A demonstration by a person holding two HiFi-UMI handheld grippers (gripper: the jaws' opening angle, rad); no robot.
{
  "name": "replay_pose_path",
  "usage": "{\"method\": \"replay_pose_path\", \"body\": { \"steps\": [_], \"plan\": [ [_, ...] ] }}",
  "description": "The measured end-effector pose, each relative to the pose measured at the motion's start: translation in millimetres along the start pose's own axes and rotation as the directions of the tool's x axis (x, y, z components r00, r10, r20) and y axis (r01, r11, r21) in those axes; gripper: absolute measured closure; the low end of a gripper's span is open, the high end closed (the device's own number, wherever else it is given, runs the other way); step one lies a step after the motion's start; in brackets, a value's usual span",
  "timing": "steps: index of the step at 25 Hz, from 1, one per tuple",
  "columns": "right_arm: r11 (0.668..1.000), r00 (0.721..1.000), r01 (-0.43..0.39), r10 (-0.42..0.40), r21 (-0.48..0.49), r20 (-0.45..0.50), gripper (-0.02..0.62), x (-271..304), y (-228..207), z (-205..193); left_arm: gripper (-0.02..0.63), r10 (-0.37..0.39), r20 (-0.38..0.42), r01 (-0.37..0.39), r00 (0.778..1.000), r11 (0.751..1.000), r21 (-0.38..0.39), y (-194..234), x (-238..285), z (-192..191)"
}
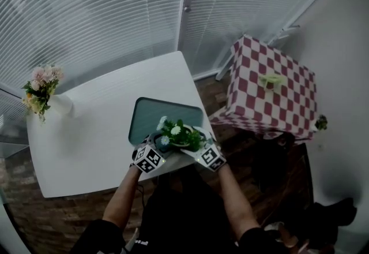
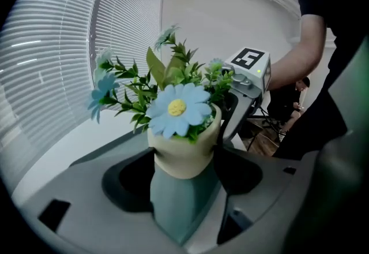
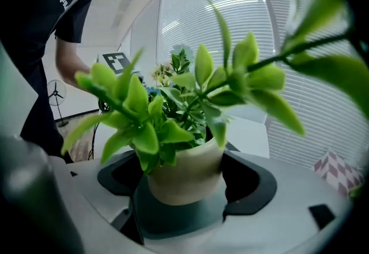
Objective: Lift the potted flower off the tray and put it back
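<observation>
The potted flower (image 1: 179, 134) is a cream pot with green leaves and pale blue daisies, at the near end of the dark teal tray (image 1: 151, 113). My left gripper (image 1: 162, 145) and right gripper (image 1: 198, 144) hold it from opposite sides. In the left gripper view the pot (image 2: 185, 153) sits between the jaws of the left gripper (image 2: 184, 167), which press its sides; teal tray shows just beneath. The right gripper (image 3: 185, 182) is likewise shut on the pot (image 3: 187, 175). Whether the pot's base touches the tray cannot be told.
The tray lies on a white table (image 1: 98, 126) near its front right corner. A white vase of pink flowers (image 1: 45, 92) stands at the table's left end. A red-and-white checked box (image 1: 271, 88) stands right of the table. Window blinds (image 1: 115, 10) run behind.
</observation>
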State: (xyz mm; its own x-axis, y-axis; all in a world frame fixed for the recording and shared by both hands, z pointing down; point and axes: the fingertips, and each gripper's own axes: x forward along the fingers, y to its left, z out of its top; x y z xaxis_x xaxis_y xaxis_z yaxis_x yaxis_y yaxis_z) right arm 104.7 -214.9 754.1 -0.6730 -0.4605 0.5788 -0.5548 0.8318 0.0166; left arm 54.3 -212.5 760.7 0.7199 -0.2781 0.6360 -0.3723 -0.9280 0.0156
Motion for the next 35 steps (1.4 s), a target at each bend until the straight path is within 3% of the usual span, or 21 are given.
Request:
{"method": "replay_pose_path", "body": {
  "steps": [17, 35],
  "plan": [
    [0.999, 0.998, -0.04, 0.041, 0.019, -0.054, 0.193, 24.7, -20.8, -21.6, 0.304, 0.01, -0.044, -0.012, 0.999, 0.999, -0.032, 19.0, 25.0, -14.3],
    [0.997, 0.998, -0.05, 0.052, 0.054, -0.035, 0.193, 27.2, -24.5, -26.3, 0.304, 0.013, -0.017, -0.014, 1.0, 0.998, -0.065, 19.2, 32.3, -15.8]
  ]
}}
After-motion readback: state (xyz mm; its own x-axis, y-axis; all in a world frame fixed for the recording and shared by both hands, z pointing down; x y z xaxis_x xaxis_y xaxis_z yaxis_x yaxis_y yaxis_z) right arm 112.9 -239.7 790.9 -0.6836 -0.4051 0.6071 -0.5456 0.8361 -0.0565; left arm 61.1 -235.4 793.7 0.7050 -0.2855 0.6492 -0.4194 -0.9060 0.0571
